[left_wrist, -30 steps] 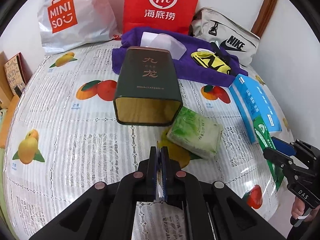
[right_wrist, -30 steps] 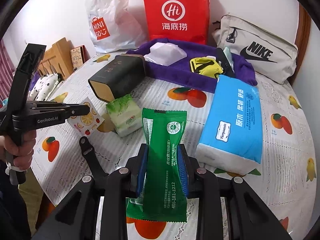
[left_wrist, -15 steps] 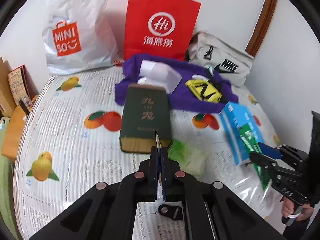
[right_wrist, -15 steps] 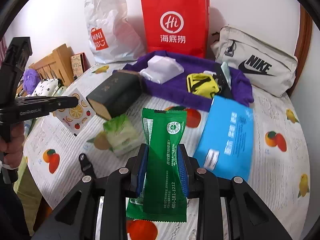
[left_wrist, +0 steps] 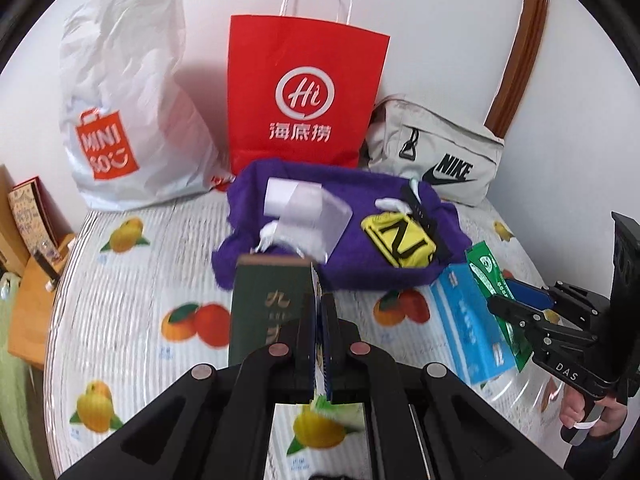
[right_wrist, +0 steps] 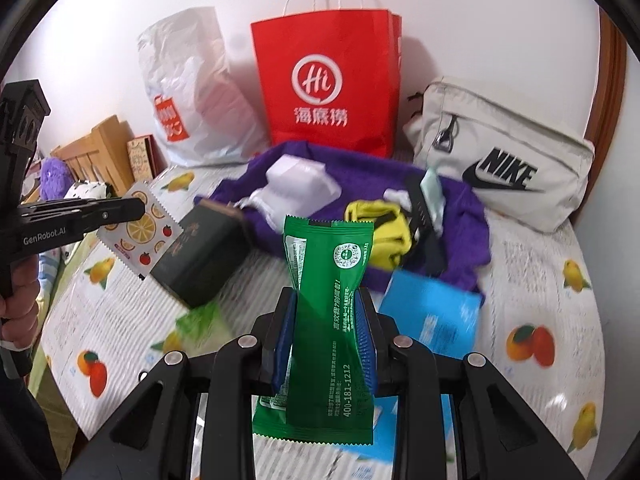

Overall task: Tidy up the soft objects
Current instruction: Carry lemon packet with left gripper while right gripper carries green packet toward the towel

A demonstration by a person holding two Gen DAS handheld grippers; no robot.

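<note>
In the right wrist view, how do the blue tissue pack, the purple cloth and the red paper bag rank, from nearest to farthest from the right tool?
From the right tool, which holds the green packet:
1. Blue tissue pack, just right.
2. Purple cloth, behind it.
3. Red paper bag, at the wall.

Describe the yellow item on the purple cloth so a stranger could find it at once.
Start at the red paper bag standing against the back wall; a rumpled purple cloth lies on the table just in front of it. On the cloth's right half, nearest the grey Nike bag, sits the yellow bundle. It alone is bright yellow with bold black markings, unlike the white packet on the cloth beside it.
</note>
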